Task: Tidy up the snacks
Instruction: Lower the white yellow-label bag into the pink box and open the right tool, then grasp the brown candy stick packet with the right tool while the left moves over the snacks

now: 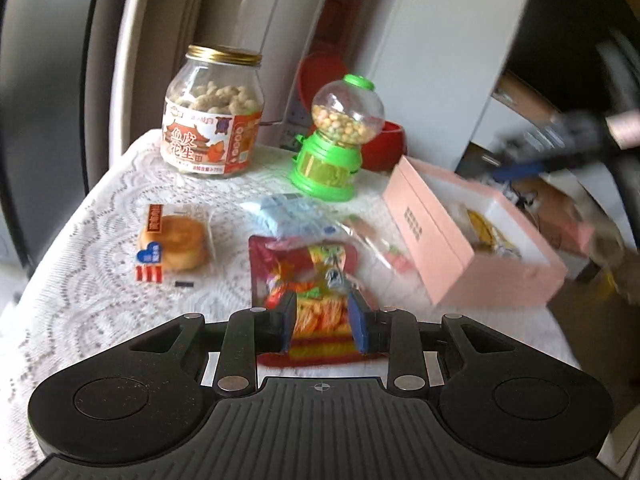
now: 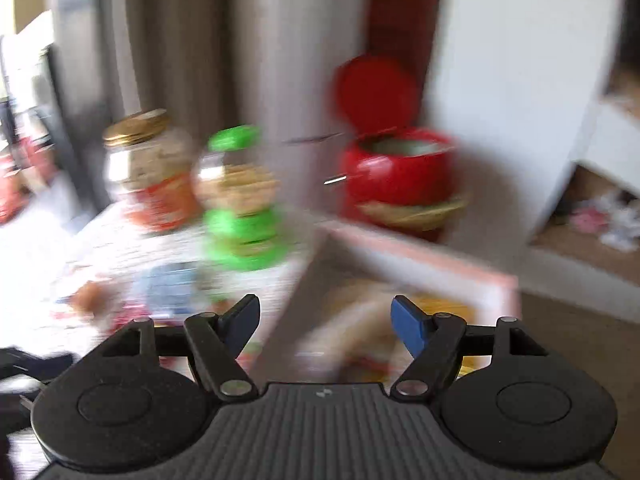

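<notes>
My left gripper [image 1: 322,320] is open, low over a red snack packet [image 1: 308,280] that lies on the lace tablecloth [image 1: 80,280], one finger on each side of it. A blue packet [image 1: 288,216] and a clear wrapped sweet [image 1: 380,248] lie just beyond. A wrapped cake [image 1: 176,244] lies to the left. An open pink box [image 1: 472,240] with yellow snacks inside stands at the right. My right gripper [image 2: 324,320] is open and empty above the pink box [image 2: 420,280]; this view is blurred. It shows blurred in the left wrist view [image 1: 560,144].
A peanut jar with a gold lid [image 1: 212,116] and a green candy dispenser [image 1: 336,140] stand at the back of the table. A red pot with its lid raised [image 2: 396,168] stands behind the box. The table edge runs along the right.
</notes>
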The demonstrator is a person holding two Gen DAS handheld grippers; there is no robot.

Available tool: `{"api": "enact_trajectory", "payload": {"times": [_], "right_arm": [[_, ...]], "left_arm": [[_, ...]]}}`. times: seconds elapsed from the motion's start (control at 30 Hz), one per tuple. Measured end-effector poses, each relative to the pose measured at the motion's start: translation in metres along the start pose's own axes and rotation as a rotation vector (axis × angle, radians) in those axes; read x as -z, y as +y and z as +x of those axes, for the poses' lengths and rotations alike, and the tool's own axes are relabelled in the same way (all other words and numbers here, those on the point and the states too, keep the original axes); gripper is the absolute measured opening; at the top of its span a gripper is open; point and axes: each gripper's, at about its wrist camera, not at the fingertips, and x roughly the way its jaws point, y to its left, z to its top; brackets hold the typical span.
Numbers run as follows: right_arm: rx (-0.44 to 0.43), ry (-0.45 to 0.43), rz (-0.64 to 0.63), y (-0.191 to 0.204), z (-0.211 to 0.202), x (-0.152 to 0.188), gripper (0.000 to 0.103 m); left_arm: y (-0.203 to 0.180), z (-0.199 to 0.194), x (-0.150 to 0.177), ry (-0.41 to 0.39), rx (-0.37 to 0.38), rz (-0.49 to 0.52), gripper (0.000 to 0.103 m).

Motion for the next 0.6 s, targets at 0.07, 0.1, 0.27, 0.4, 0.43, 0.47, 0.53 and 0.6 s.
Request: {"api": "enact_trajectory", "payload": {"times": [0.07, 0.1, 0.27, 0.4, 0.43, 0.47, 0.53, 0.6], "right_arm": [[-0.06, 0.061, -0.012, 0.022, 0.018, -0.009, 0.071], [-0.071, 0.096, -0.023, 0.035, 0.032, -0.015, 0.065], [-0.022, 0.22, -0.156, 0.085, 0.083, -0.026, 0.056], [0.039, 0.311, -0.187, 0.097, 0.119, -0.029, 0.056], [0.053, 0.325, -0.187, 0.098, 0.126, -0.028, 0.056], [0.061, 0.33, -0.19, 0.098, 0.13, -0.027, 0.056], [0.06, 0.327, -0.194, 0.101, 0.136, -0.027, 0.055], [0.038, 0.325, -0.184, 0.101, 0.138, -0.026, 0.055]], "left_arm": [[-0.002, 0.0, 0.007, 0.018, -0.016, 0.033, 0.032], [-0.001, 0.002, 0.009, 0.026, -0.018, 0.043, 0.032], [0.024, -0.011, 0.017, 0.008, -0.011, -0.025, 0.032], [0.047, -0.024, 0.02, -0.016, -0.005, -0.107, 0.032], [0.051, -0.025, 0.021, -0.02, -0.003, -0.121, 0.032], [0.054, -0.026, 0.022, -0.021, -0.002, -0.131, 0.032], [0.057, -0.027, 0.023, -0.022, -0.002, -0.145, 0.032], [0.059, -0.027, 0.024, -0.022, 0.002, -0.158, 0.032]]}}
